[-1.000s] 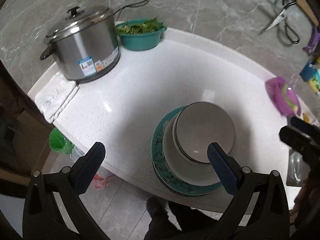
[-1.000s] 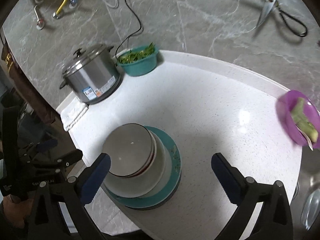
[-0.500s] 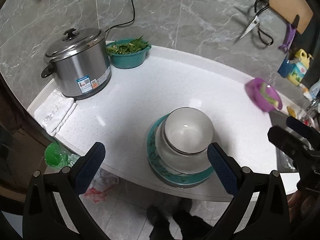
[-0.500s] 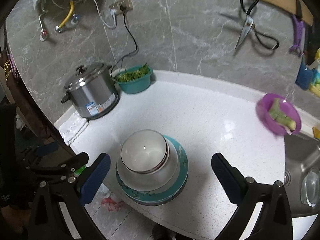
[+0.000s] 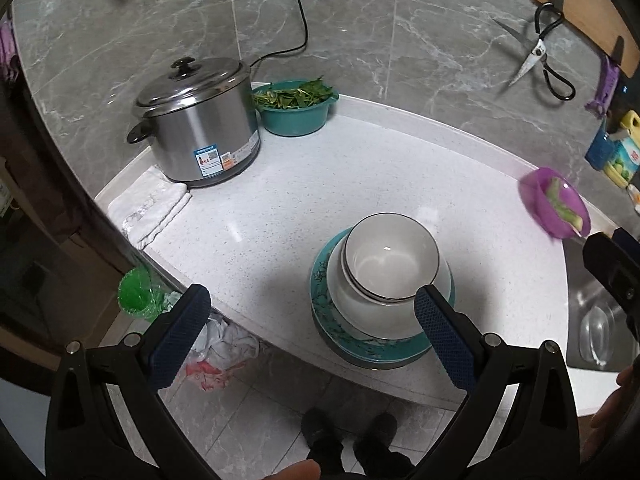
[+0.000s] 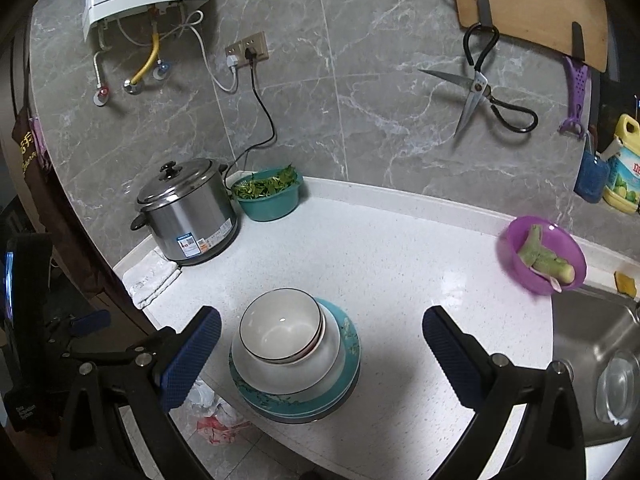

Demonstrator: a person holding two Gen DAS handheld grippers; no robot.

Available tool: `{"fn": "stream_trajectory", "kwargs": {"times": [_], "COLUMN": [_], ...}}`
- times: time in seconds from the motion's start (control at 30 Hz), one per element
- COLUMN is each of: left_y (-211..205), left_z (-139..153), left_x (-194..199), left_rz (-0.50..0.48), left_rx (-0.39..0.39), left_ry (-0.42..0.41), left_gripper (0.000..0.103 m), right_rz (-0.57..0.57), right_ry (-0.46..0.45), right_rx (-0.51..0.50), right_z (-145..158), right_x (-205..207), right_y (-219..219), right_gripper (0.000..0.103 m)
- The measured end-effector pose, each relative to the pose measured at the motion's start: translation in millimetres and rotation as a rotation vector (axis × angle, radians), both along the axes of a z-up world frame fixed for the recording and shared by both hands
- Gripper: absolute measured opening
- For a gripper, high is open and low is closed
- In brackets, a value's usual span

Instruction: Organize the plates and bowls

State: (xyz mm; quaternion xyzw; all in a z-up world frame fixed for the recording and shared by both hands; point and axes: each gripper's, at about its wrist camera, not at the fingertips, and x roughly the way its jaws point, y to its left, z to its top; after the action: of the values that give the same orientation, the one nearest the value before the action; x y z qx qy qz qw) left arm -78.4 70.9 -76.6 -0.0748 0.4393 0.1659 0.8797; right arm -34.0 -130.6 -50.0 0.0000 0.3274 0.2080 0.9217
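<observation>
White speckled countertop point(image 6: 400, 272) spread under everything, backed by grey marble wall tiles point(image 6: 360, 80). Steel sink point(image 6: 592, 344) sunk into its right end. Stainless rice cooker point(image 6: 188, 220) parked at the back left corner, plugged in, touching or nearly touching a teal basin point(image 6: 270, 198) heaped with green leaves; folded white cloth point(image 6: 150, 278) just in front of the cooker. Teal patterned plate point(image 6: 344, 372) near the front edge, carrying a broad white bowl point(image 6: 328, 360), with smaller dark-rimmed bowls point(image 6: 280, 332) nested inside that. Purple bowl point(image 6: 540, 260) with pale green vegetable pieces well apart to the right, beside the sink. Left gripper point(image 5: 308, 332) hanging above the front edge, jaws wide apart, nothing between them, right pad overlapping the stack in view. Right gripper point(image 6: 320, 352) likewise spread wide and empty over the stack. Scissors point(image 6: 484, 92) hung on the wall.
</observation>
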Motion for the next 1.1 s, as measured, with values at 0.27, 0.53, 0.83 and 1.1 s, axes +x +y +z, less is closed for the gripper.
{"fn": "stream_trajectory", "kwargs": {"times": [0.27, 0.53, 0.83, 1.1], "left_y": [-23, -35, -36, -30], "left_z": [4, 6, 6, 5], "left_x": [4, 15, 23, 25], "left_rz": [0.024, 0.039, 0.047, 0.058], "left_rx": [0.008, 0.008, 0.008, 0.003], "left_ry": [0.001, 0.003, 0.004, 0.009], "left_gripper": [0.103, 0.103, 0.103, 0.103], "right_rz": [0.032, 0.025, 0.040, 0.052], "right_ry": [-0.008, 0.017, 0.028, 0.037], "right_rx": [-0.004, -0.015, -0.022, -0.033], "right_z": [4, -3, -7, -9], "right_x": [7, 21, 28, 31], "right_y": [-14, -28, -29, -25], "right_gripper": [0.103, 0.103, 0.103, 0.103]}}
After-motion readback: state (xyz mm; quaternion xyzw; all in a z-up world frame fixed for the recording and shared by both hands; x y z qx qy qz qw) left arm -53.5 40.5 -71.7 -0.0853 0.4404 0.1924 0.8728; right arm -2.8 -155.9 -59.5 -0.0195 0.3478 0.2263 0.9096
